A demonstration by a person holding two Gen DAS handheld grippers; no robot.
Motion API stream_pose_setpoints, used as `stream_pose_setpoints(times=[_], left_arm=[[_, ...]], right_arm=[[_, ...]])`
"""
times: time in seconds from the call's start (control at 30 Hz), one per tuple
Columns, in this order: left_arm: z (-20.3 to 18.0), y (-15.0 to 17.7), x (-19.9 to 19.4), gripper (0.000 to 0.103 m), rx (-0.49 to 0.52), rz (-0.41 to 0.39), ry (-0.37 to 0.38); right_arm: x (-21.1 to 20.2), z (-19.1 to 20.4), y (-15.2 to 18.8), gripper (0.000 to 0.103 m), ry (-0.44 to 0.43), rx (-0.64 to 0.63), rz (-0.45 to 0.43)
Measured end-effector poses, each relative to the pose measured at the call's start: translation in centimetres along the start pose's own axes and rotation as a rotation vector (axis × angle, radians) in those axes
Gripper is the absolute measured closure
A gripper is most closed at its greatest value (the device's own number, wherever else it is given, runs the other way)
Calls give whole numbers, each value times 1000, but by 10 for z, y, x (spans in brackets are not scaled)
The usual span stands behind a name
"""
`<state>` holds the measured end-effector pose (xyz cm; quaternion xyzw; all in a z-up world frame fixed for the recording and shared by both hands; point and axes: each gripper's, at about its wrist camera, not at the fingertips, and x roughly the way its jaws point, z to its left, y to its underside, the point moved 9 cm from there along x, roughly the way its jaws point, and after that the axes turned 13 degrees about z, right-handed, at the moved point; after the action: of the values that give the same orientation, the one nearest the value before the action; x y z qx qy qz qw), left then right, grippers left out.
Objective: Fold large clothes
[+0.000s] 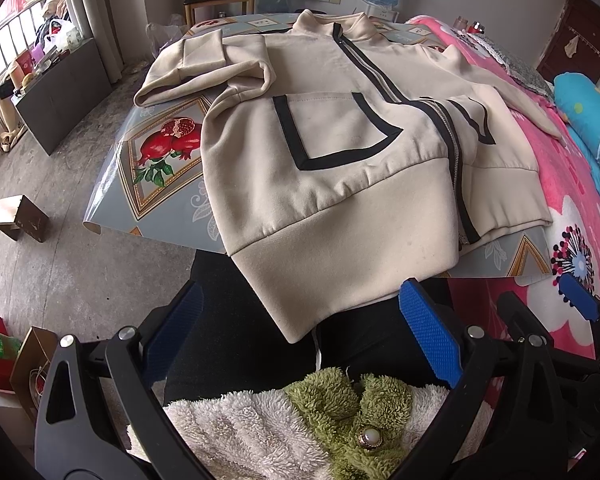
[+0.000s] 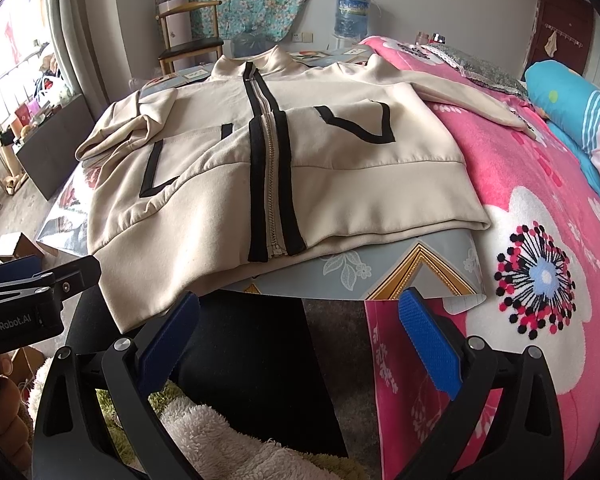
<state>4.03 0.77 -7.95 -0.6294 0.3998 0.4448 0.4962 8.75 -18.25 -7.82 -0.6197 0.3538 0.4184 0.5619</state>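
Observation:
A cream zip-up jacket [image 1: 340,152] with black trim lies face up on a table [image 1: 160,184] with a fruit-print cloth. Its hem hangs over the near table edge. Its left sleeve [image 1: 204,72] is folded in over the table. Its right sleeve [image 2: 472,100] stretches onto the pink bed. It also shows in the right wrist view [image 2: 260,160]. My left gripper [image 1: 300,320] is open and empty, just below the hanging hem. My right gripper [image 2: 300,320] is open and empty, below the table's near edge; it also shows in the left wrist view [image 1: 576,292]. The left gripper shows at the left of the right wrist view [image 2: 40,276].
A bed with a pink flowered blanket [image 2: 540,240] adjoins the table on the right, with a blue pillow [image 2: 572,104]. A wooden chair [image 2: 192,44] and water bottle [image 2: 352,12] stand behind. A small box [image 1: 20,216] lies on the floor at left. A fluffy white-green garment [image 1: 300,420] is below.

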Motion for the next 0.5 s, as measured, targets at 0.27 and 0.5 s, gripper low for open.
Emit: stream_pose_setpoints(times=[0.27, 0.5], left_arm=[[1, 0, 0, 8, 0, 0, -1], [3, 0, 0, 8, 0, 2, -2]], right_arm=[[-2, 0, -6, 6, 3, -2, -7], [-1, 1, -9, 6, 2, -1, -19]])
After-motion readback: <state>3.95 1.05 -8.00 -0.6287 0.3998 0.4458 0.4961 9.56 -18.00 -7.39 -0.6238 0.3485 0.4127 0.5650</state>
